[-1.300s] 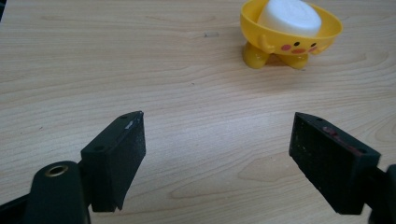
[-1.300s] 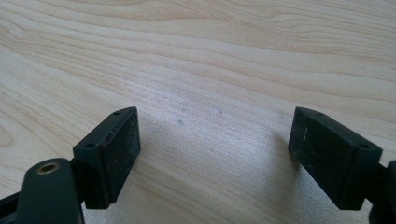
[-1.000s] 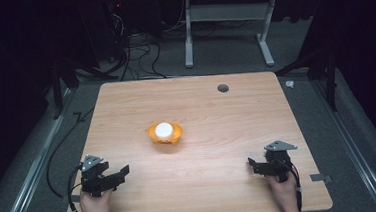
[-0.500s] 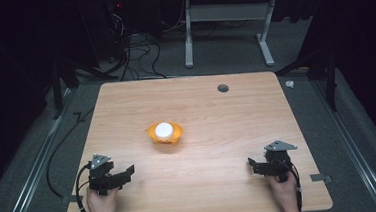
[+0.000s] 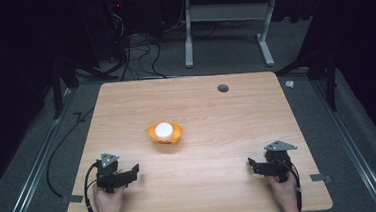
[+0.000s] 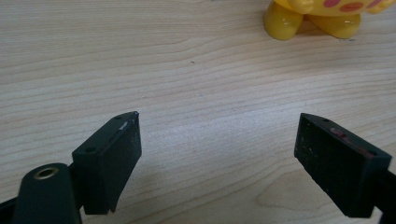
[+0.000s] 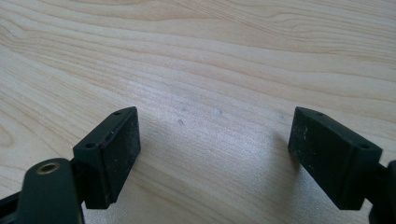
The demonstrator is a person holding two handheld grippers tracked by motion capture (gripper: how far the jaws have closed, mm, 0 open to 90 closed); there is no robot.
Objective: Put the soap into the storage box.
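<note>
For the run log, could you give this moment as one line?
left gripper: open, empty | right gripper: open, empty | yellow toy: mid-table, untouched

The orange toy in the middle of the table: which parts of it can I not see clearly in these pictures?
- High view: the orange toy is too small; its shape and the white round part on top cannot be identified.
- Left gripper view: the top edge of the picture cuts the toy off; its yellow feet and some pink spots show, the rest does not.
- Its far side is hidden by its own body in both views.
</note>
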